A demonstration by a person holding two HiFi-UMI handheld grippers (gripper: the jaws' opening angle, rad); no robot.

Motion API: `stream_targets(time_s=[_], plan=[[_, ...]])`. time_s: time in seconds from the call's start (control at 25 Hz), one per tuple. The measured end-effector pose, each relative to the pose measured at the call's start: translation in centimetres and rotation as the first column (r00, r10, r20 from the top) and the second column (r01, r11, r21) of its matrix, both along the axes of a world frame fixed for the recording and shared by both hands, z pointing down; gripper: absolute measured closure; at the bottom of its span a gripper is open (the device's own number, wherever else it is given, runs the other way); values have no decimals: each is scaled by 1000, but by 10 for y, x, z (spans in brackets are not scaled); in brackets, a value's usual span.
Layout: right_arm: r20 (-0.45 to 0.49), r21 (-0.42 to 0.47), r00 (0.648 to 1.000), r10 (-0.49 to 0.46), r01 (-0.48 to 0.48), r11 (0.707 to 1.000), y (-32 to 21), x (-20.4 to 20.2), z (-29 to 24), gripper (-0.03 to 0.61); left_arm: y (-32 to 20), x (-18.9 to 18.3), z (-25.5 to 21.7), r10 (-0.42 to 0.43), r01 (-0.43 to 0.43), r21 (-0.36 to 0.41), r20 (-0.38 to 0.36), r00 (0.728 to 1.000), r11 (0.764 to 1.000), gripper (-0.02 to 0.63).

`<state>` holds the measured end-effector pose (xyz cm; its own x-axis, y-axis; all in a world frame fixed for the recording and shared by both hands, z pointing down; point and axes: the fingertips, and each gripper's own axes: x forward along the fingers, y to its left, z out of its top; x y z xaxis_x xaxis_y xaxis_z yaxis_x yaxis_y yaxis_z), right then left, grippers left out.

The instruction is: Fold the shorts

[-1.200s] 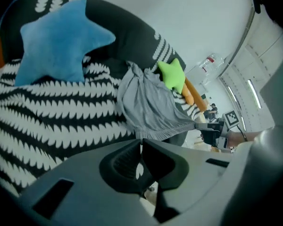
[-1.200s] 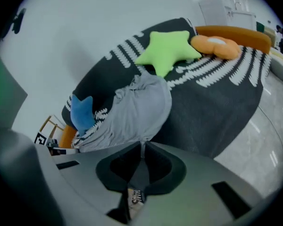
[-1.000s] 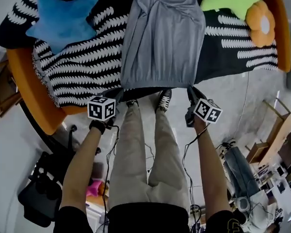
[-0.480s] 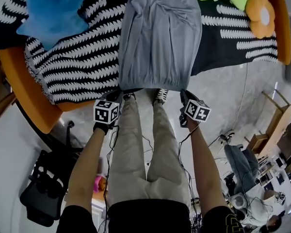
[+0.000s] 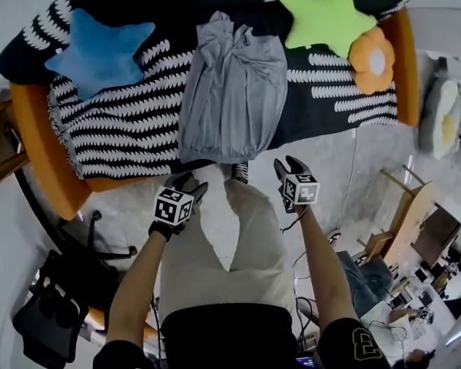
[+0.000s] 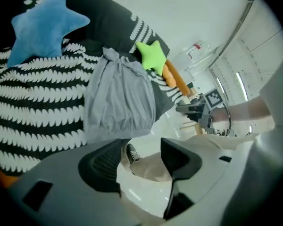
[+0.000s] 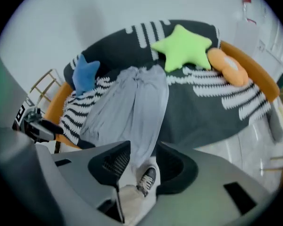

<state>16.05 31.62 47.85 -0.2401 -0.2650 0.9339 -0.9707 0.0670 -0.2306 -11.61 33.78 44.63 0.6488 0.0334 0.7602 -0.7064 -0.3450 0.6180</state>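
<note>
**Head view.** The grey shorts (image 5: pixel 232 98) are lying flat across the middle of the couch (image 5: pixel 31 129), on its striped cover (image 5: pixel 115 129). Their gathered edge is sitting at the front edge and the bunched end is reaching toward the back. A blue star cushion (image 5: pixel 100 51) is resting toward the left end. A green star cushion (image 5: pixel 325 15) and an orange flower cushion (image 5: pixel 371 61) are resting toward the right end. The left gripper (image 5: pixel 187 186) and right gripper (image 5: pixel 286 167) are hanging over the floor (image 5: pixel 330 152), just off the front edge and apart from the cloth.

**Left gripper view.** The jaws have just been opening and are now standing wide. Nothing is held; only the person's shoe (image 6: pixel 132 152) is showing through the gap. The shorts (image 6: pixel 120 100) are lying beyond the fingertips.

**Right gripper view.** The jaws have just been opening and are standing partly apart with nothing gripped. The shoe (image 7: pixel 148 178) is showing in the gap below them, and the shorts (image 7: pixel 132 107) are lying ahead.

**Handling, judged.** The fabric is looking light, soft and limp. It will likely sag and crease when lifted, and may drag on the cover. The best hold is probably a pinch at each front corner of the gathered edge, one gripper per corner, lifting together.
</note>
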Motion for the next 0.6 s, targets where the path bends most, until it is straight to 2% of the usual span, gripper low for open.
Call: stream_targets(time_s=[0.08,0.12,0.2,0.28,0.32,0.4,0.44,0.48,0.52,0.56,0.6], plan=[[-35,107,994,-99,102,989,-66,17,-23,399,-6,31,-9,-33,33,6,-36,999,999,341],[-62,153,985,-163,170,973,-103,24,-30,407,-10,47,-9,-54,54,3,-46,998,999,339],[-111,225,945,-306,324,919,-179,33,-35,419,-13,81,4,-103,102,-21,-46,994,995,337],[-136,261,877,-461,481,837,-244,31,-25,417,-12,115,24,-160,158,-57,-37,986,986,337],[-139,266,826,-546,562,783,-271,25,-17,409,-11,131,33,-194,192,-71,-34,980,979,336],[-140,250,687,-714,722,645,-310,6,4,354,-3,157,50,-270,266,-99,-22,963,959,331],[-149,238,612,-777,785,572,-324,-4,15,350,3,165,59,-302,299,-113,-10,953,948,330],[-170,227,551,-817,829,512,-337,-12,25,354,9,170,69,-327,325,-124,8,945,938,325],[-198,216,516,-834,852,476,-351,-16,34,380,14,171,80,-346,347,-133,29,938,928,325],[-222,204,508,-832,859,470,-364,-17,44,406,17,171,91,-369,372,-140,50,928,918,325],[-236,192,518,-822,854,483,-375,-15,53,427,21,172,102,-403,408,-150,68,913,900,325]])
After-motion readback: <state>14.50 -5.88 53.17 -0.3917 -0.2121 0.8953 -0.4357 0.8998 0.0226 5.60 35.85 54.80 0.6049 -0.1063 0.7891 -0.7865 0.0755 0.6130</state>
